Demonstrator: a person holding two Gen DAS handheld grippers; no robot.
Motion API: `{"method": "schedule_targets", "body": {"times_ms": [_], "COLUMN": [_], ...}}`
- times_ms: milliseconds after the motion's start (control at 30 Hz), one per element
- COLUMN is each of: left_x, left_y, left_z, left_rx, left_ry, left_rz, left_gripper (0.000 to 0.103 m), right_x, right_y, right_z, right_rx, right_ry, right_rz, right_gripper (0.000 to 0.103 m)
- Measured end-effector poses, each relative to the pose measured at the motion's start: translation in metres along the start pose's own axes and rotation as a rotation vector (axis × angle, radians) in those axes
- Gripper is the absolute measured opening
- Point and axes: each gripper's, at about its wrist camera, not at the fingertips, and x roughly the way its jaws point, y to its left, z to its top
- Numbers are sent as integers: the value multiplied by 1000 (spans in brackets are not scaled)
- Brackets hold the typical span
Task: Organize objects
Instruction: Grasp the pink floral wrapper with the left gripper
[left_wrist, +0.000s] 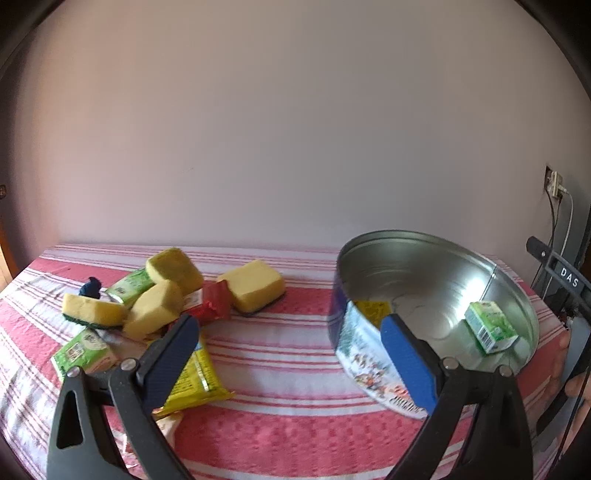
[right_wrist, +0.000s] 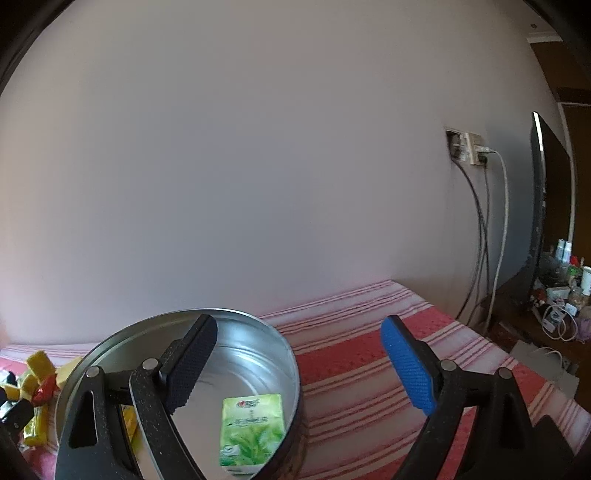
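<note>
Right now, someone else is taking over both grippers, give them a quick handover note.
Left gripper: open, empty, hanging between the pile and the tin.
Right gripper: open, empty, over the tin's rim.
Round tin: on the striped cloth, one green carton inside.
Done: that carton is binned.
Left: the sponges, other green cartons, yellow packet and red wrapper lie piled on the cloth beside the tin.
</note>
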Motion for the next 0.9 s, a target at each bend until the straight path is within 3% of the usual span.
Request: {"method": "schedule_targets", "body": {"times_ms": [333, 533, 900], "left_x": [-5, -9, -24], "left_y": [20, 26, 43], "left_z": [-8, -11, -24], "left_rx": [-22, -30, -28], "left_ry": [13, 27, 82], "left_rz": [36, 39, 53], "left_gripper": [100, 100, 100], "right_x": [-10, -18, -47], "right_y": [23, 30, 63], "right_z": [-10, -14, -30], "right_rx": [-61, -63, -116], "right_ry": [-32, -40, -16], "right_rz": [85, 78, 161], "right_gripper": [92, 92, 92]}}
